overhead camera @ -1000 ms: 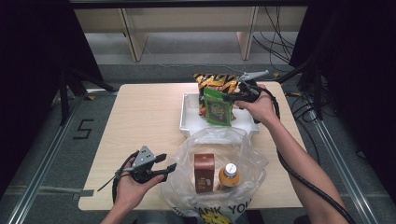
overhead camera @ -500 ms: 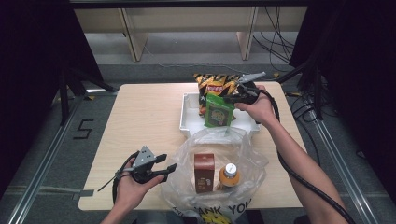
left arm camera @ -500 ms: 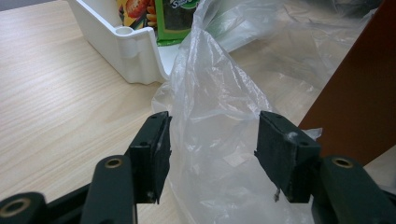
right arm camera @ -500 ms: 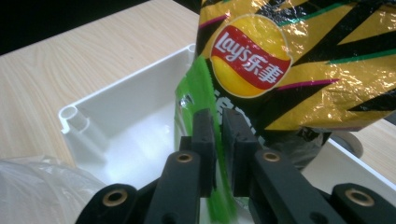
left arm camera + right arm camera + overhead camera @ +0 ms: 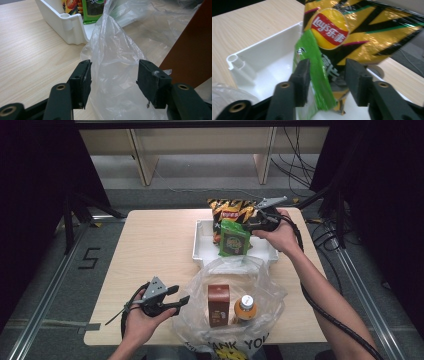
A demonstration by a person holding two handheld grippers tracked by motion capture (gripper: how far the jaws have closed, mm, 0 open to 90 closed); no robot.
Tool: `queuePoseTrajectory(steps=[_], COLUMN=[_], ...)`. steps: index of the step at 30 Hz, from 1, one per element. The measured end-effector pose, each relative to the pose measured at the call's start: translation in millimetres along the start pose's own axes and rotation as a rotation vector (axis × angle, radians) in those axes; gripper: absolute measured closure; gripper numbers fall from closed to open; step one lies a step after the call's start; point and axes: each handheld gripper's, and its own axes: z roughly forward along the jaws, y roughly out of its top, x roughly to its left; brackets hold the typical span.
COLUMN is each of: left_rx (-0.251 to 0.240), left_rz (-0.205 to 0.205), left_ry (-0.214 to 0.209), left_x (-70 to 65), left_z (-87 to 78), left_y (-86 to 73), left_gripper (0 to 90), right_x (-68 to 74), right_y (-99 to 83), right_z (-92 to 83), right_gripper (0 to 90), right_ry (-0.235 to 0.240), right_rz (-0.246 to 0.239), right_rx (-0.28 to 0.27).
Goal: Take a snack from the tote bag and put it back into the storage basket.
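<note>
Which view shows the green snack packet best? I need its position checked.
The high view: the green snack packet shows whole, upright over the white tray. The right gripper view shows it edge-on between the right tongs; the left gripper view catches its lower corner.

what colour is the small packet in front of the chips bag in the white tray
Green; the small packet shows best in the high view, standing against the chips bag.

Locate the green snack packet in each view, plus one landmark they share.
High view: green snack packet upright in the white tray, before the Lay's bag.
Left gripper view: top edge, its lower end inside the tray.
Right gripper view: centre, edge-on between the jaws.
Shared landmark: the white tray.
</note>
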Motion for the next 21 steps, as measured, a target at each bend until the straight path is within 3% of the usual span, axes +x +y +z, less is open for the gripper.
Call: queuePoseTrajectory(steps=[5, 10, 12, 14, 15, 16, 19, 20, 21], left_rx=[-0.004, -0.003, 0.001, 0.005, 0.005, 0.006, 0.003, 0.003, 0.0], left_rz=[-0.001, 0.002, 0.002, 0.001, 0.001, 0.002, 0.004, 0.004, -0.001], left_ry=[0.0, -0.001, 0.004, 0.007, 0.007, 0.006, 0.006, 0.009, 0.008], left_x=[0.3, 0.3, 0.1, -0.2, -0.3, -0.2, 0.4, 0.5, 0.4], left_z=[-0.4, -0.1, -0.6, -0.8, -0.8, -0.9, -1.2, -1.4, -1.4], left_y=[0.5, 0.8, 0.9, 0.9, 0.7, 0.7, 0.7, 0.7, 0.6], left_gripper=[43.9, 43.9, 43.9, 43.9, 43.9, 43.9, 43.9, 43.9, 43.8], right_x=[-5.9, -3.7, -5.1, -1.5, -2.1, -1.5, 0.8, -0.5, 1.7], right_y=[-9.7, -22.7, -26.9, -29.0, -31.4, -31.1, -32.6, -33.2, -33.1], right_z=[-6.8, -6.8, -3.9, -3.0, 0.0, -1.0, 2.0, 1.3, 1.4], right_gripper=[52.8, 61.1, 64.6, 68.2, 68.9, 69.6, 72.9, 75.0, 76.7], right_ry=[-0.013, -0.012, 0.005, 0.0, -0.005, 0.004, 0.008, 0.007, 0.019], right_rz=[0.043, 0.106, 0.078, 0.128, 0.11, 0.122, 0.137, 0.108, 0.14], right_rx=[0.005, 0.051, 0.058, 0.079, 0.058, 0.08, 0.057, 0.079, 0.089])
